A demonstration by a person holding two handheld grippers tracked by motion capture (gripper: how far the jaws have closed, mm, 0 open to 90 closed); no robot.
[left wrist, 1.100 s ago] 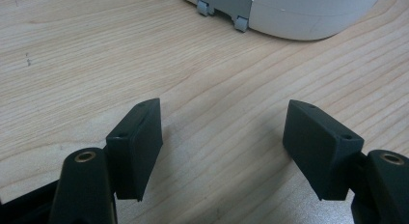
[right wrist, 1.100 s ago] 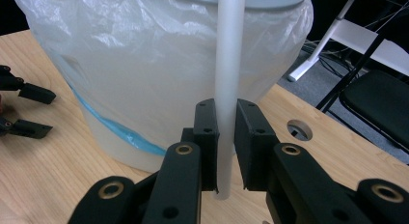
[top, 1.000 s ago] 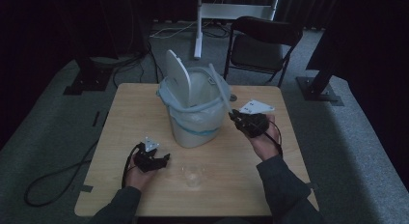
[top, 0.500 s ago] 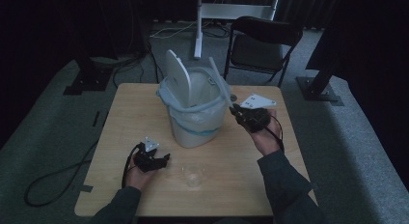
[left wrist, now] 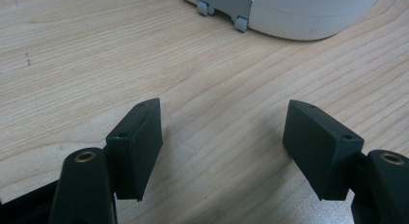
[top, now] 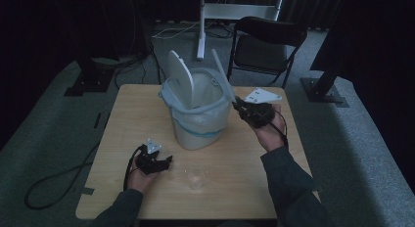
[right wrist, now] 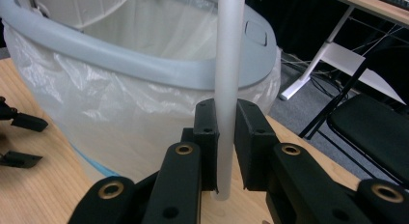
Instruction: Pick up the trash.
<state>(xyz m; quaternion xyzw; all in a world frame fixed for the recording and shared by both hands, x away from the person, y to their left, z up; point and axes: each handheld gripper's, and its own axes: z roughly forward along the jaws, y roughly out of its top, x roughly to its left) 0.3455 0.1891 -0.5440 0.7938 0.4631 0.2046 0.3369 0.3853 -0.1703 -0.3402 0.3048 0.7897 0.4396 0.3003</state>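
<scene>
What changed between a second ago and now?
The right gripper, shut on the white lid flap of the white plastic bin with the grey rim, has lifted it a little, so the flap stands steeper. The left gripper stays open on the wooden table; the bin and the clear cup have not moved.

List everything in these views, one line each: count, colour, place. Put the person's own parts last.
table: one, light wood, centre of the high view.
bin: one, white with a grey rim and a clear liner bag, on the table's middle.
lid flaps: two, white, standing up from the bin; the right one is a thin edge-on panel between the right gripper's pads.
clear cup: one, transparent, on the table's near edge; kind hard to tell.
folding chair: one, black, behind the table.
white stand: one, behind the bin.
cables: black, on the grey floor at left.
left gripper: black, open over bare table.
right gripper: black, shut on the flap.
</scene>
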